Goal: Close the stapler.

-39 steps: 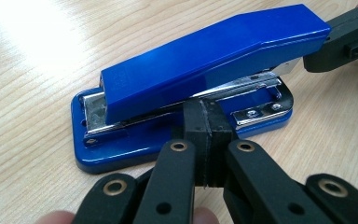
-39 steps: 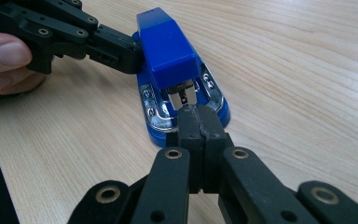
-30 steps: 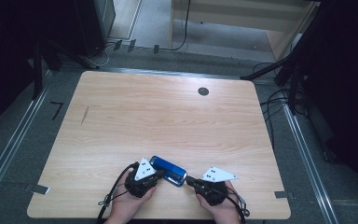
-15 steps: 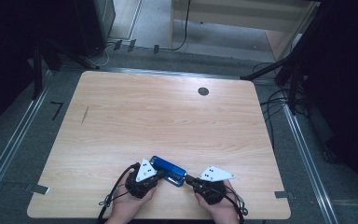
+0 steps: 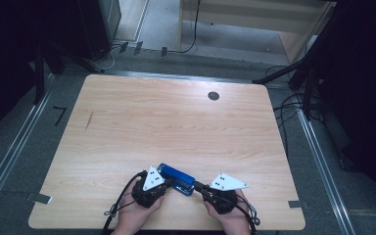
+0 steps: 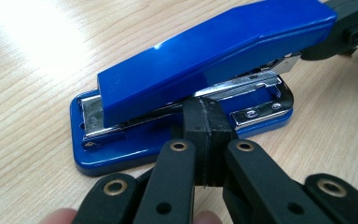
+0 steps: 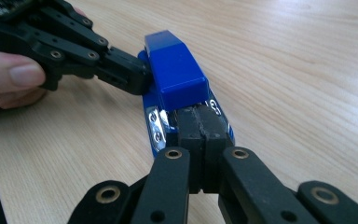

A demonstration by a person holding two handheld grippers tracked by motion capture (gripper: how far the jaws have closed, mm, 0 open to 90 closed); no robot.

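A blue stapler [image 5: 176,177] lies flat on the wooden table [image 5: 176,122] near its front edge, between my two hands. My left gripper [image 5: 169,182] is shut, its joined tips [image 6: 206,112] resting against the long side of the stapler [image 6: 214,51], just under the blue top. My right gripper [image 5: 196,186] is also shut, and its tips [image 7: 198,119] meet the hinge end of the stapler [image 7: 175,70]. Neither pair of jaws has anything between it. The left gripper [image 7: 130,74] appears in the right gripper view, touching the stapler's side.
A dark round grommet hole [image 5: 213,96] sits at the table's far right. A short dark mark [image 5: 88,121] lies at the left. Cables [image 5: 293,105] run on the floor beyond the right edge, and a wooden cabinet [image 5: 254,19] stands behind the table.
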